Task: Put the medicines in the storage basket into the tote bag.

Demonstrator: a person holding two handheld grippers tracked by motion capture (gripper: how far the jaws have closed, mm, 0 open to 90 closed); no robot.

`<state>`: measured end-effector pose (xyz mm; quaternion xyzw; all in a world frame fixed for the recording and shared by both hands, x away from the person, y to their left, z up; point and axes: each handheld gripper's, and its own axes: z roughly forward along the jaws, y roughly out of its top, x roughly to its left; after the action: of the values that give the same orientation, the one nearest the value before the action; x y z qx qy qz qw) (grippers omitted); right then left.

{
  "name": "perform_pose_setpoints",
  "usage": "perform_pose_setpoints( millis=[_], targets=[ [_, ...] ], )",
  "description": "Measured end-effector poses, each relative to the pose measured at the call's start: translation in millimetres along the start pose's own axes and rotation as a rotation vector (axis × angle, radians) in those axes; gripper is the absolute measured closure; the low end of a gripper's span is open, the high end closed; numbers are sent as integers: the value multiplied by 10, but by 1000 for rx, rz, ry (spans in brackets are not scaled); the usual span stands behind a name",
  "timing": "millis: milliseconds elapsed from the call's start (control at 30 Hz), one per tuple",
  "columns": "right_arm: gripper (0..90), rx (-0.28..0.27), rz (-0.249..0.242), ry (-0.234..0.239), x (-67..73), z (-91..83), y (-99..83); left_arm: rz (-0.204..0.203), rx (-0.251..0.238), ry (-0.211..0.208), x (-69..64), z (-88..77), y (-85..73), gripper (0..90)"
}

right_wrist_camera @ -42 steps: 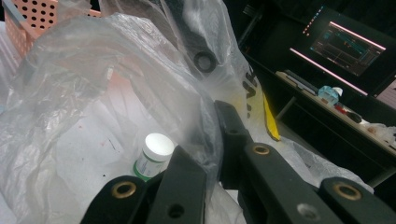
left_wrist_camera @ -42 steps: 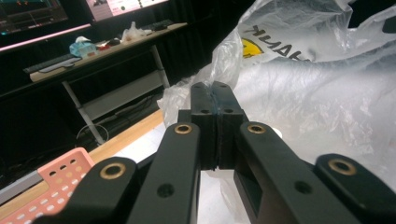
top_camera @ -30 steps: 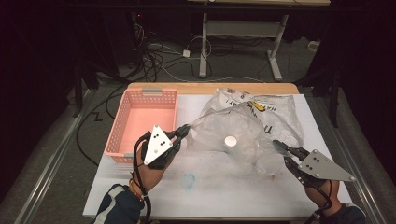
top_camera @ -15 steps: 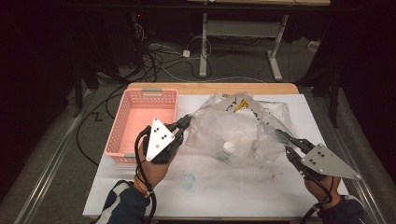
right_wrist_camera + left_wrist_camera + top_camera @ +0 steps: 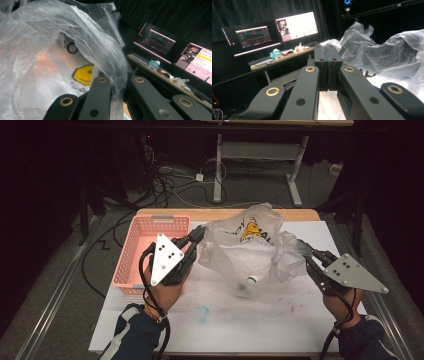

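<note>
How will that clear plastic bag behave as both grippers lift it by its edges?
The plastic bag looks thin and crinkled, so it will likely sag and fold, not hold shape. A small capped object shows through its lower part; it would probably slide to the lowest point. The film seems light and could slip from the pads.

A pink basket (image 5: pixel 150 251) sits at nine o'clock on the bench (image 5: pixel 280 320), on the white sheet (image 5: pixel 300 325) covering most of the wooden top. A small teal smudge (image 5: pixel 202 313) marks the sheet toward six o'clock. Beyond the bench, at twelve o'clock, tangled cables (image 5: pixel 175 182) lie on the floor beside a white desk frame (image 5: pixel 260 155). Two lit monitors (image 5: pixel 274 30) stand on a farther desk.
</note>
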<state>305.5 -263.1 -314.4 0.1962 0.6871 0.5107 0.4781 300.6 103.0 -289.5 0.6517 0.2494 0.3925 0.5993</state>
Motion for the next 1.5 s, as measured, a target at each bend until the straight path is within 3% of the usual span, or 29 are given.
perform_pose_setpoints(
  millis=[267, 533, 733, 967, 1133, 1267, 1500],
  targets=[
    [900, -36, 29, -37, -136, 47, 171, 14, -52, 24, 68, -19, 253, 868],
    [900, -81, 67, -66, -214, 96, 258, 43, -68, 57, 91, 39, 327, 867],
    [900, -82, 86, -98, -243, 199, 233, -5, -60, 38, 89, 238, 168, 867],
    [900, -57, 103, -151, -347, 254, 113, -15, -20, 15, 30, 516, 16, 867],
    [900, -53, 112, -216, -469, 158, 73, -38, -11, -15, 11, 712, -40, 867],
    [900, -65, 119, -266, -582, 54, 77, -22, -10, -16, -11, 833, -21, 867],
    [900, -83, 127, -326, -794, -66, 154, -30, 10, 8, 126, 1075, 59, 867]
  ],
)
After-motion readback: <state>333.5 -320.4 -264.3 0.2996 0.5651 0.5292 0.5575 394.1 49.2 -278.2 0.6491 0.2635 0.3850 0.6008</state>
